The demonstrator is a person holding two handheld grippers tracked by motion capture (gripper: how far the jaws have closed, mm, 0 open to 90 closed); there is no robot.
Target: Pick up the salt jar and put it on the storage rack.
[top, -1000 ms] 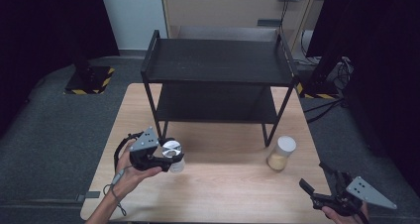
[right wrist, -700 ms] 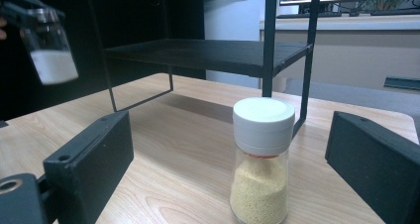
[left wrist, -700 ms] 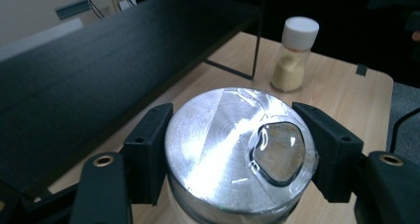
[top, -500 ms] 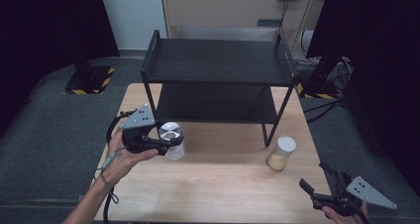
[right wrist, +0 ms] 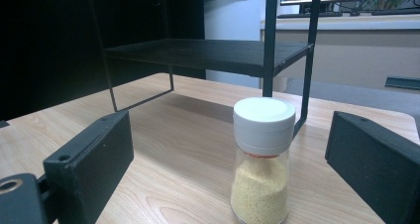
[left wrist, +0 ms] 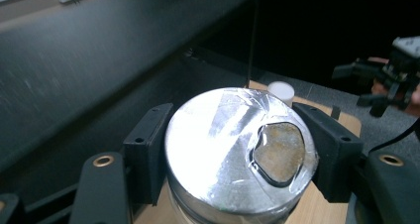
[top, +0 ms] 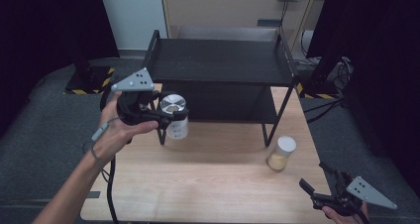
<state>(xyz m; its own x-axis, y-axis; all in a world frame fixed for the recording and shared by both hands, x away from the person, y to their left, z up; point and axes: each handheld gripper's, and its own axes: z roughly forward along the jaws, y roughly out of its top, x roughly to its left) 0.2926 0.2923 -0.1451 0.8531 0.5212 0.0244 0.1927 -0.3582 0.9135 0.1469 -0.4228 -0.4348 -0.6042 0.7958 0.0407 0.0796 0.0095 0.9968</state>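
Observation:
My left gripper [top: 173,116] is shut on a clear jar with a silver foil lid [top: 174,106] and holds it in the air by the front left leg of the black two-tier rack [top: 223,61]. In the left gripper view the torn foil lid [left wrist: 233,144] sits between both jaws, and the rack's top shelf [left wrist: 99,50] runs close by on the left. A white-capped jar of yellow grains [top: 281,153] stands on the table at the right. My right gripper [top: 312,175] is open near the table's front right corner. The grain jar [right wrist: 261,169] stands just ahead of its spread jaws.
The wooden table [top: 213,184] has free surface in front of the rack. Both rack shelves look bare. The rack's front right leg [top: 277,110] stands just behind the grain jar. Cables and dark gear lie on the grey floor around the table.
My left gripper has lifted the foil-lidded jar off the table and carried it up toward the rack's front left corner. The right gripper and the grain jar have stayed put.

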